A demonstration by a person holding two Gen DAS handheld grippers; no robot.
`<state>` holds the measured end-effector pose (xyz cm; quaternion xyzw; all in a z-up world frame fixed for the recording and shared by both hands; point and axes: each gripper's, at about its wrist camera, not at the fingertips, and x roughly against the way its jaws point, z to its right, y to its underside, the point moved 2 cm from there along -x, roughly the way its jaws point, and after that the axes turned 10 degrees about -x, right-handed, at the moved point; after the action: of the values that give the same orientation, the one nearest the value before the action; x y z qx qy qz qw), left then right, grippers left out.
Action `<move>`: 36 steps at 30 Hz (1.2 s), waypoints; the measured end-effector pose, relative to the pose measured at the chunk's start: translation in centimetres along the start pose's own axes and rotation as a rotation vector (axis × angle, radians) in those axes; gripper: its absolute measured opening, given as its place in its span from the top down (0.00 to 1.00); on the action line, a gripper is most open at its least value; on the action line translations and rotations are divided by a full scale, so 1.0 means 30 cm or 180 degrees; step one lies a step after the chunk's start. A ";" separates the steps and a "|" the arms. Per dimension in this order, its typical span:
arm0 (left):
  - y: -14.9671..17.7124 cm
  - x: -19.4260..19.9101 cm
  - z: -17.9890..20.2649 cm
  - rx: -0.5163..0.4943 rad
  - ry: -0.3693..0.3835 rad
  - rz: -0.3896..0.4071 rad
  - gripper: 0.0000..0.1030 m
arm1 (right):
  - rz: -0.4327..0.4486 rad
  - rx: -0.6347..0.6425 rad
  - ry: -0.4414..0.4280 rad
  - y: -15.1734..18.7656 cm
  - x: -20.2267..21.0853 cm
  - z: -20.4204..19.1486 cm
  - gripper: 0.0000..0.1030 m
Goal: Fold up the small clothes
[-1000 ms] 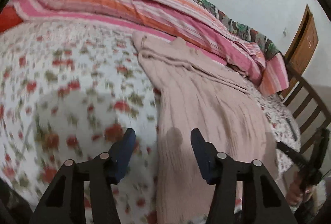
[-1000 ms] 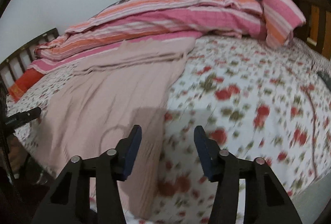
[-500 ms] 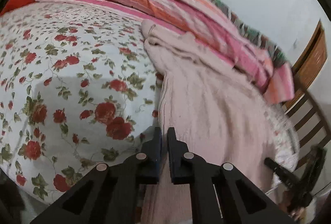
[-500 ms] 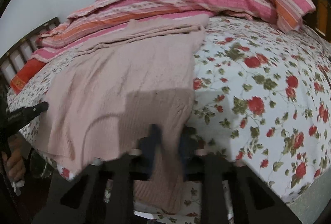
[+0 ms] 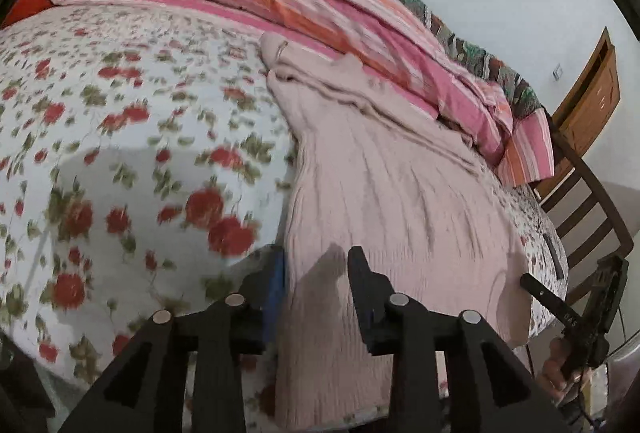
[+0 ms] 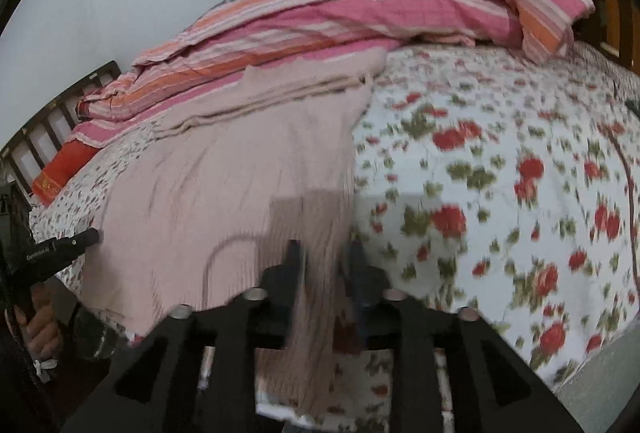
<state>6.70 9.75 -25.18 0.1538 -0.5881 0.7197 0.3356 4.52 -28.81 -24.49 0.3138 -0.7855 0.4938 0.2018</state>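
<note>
The pink garment point(image 5: 384, 193) lies flat ahead of both tools, its near hem draping between their fingers. The left gripper point(image 5: 316, 273) is spread; the right gripper point(image 6: 325, 261) too, though blurred. Closing off-edge risks pinching the bedsheet point(image 5: 120, 161) or missing the hem.

Pale pink ribbed knit garment point(image 5: 384, 201) point(image 6: 224, 193): spread flat and lengthwise on the floral bedsheet point(image 5: 132, 137). Near hem hangs over the bed edge. Far end is bunched in folds against the striped blanket point(image 5: 320, 5).
</note>
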 end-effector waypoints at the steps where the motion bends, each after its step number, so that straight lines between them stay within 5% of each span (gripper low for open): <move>1: -0.016 -0.005 0.000 0.0011 0.0015 0.0027 0.70 | 0.0018 0.0009 -0.0015 -0.013 -0.004 -0.005 0.67; 7: -0.068 -0.077 -0.034 0.0320 0.0283 -0.0091 0.72 | -0.0165 -0.0039 -0.0051 -0.071 -0.095 -0.016 0.67; 24: 0.164 0.027 0.045 0.0093 0.0512 -0.0391 0.72 | -0.0484 -0.0009 -0.0304 0.161 0.027 0.034 0.67; 27: 0.169 0.031 0.043 0.0176 0.0565 -0.0371 0.83 | -0.0510 0.0005 -0.0303 0.165 0.015 0.020 0.67; 29: 0.159 0.029 0.039 0.0252 0.0644 -0.0377 0.94 | -0.0515 0.0005 -0.0258 0.161 0.010 0.015 0.72; 31: 0.153 0.049 0.028 0.0331 0.0753 -0.0304 0.94 | -0.0554 -0.0018 -0.0281 0.157 0.011 0.015 0.90; 36: 0.095 0.134 0.030 0.0380 0.0882 -0.0030 0.94 | -0.0336 0.0008 -0.0430 0.131 0.083 0.007 0.95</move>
<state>1.73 9.86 -24.59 0.0755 -0.4915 0.7661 0.4071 -0.01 -28.50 -25.56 0.3876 -0.7790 0.4612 0.1737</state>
